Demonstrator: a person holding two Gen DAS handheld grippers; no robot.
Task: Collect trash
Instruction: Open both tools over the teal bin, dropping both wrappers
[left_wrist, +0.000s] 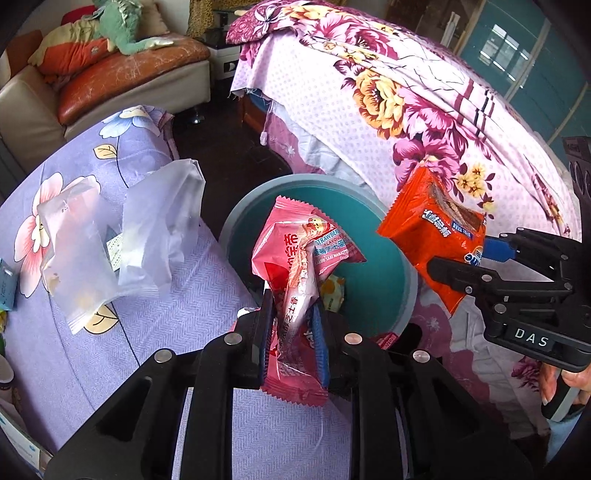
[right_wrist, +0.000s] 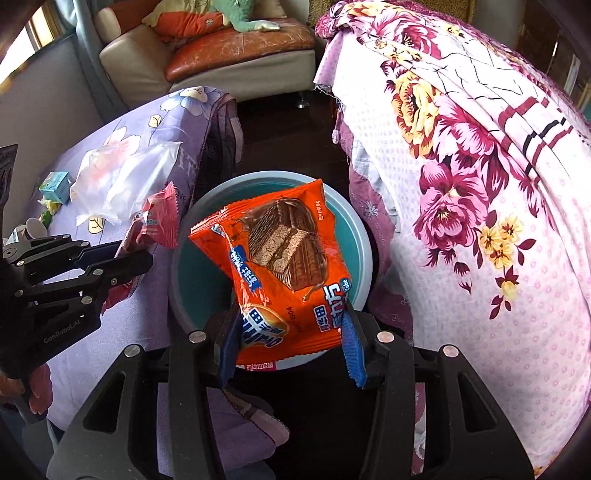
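A round teal bin (left_wrist: 373, 225) stands on the floor between two cloth-covered surfaces, with a yellow-white wrapper (left_wrist: 334, 291) lying inside it. My left gripper (left_wrist: 293, 306) is shut on a crumpled pink strawberry snack wrapper (left_wrist: 295, 251), pinched between its blue pads just above the bin's near rim. To the right, my right gripper (left_wrist: 465, 258) is shut on an orange chocolate-cake wrapper (left_wrist: 428, 236). In the right wrist view that orange wrapper (right_wrist: 280, 266) hangs over the bin (right_wrist: 347, 221) in the right gripper (right_wrist: 290, 332). The left gripper (right_wrist: 129, 254) with the pink wrapper (right_wrist: 159, 221) is at the left.
Clear plastic bags (left_wrist: 122, 236) lie on the purple floral cloth (left_wrist: 166, 332) at the left, beside a small teal carton (right_wrist: 55, 186). A pink floral bedspread (left_wrist: 406, 110) rises at the right. A sofa (left_wrist: 110, 74) with cushions stands behind. Dark floor runs between them.
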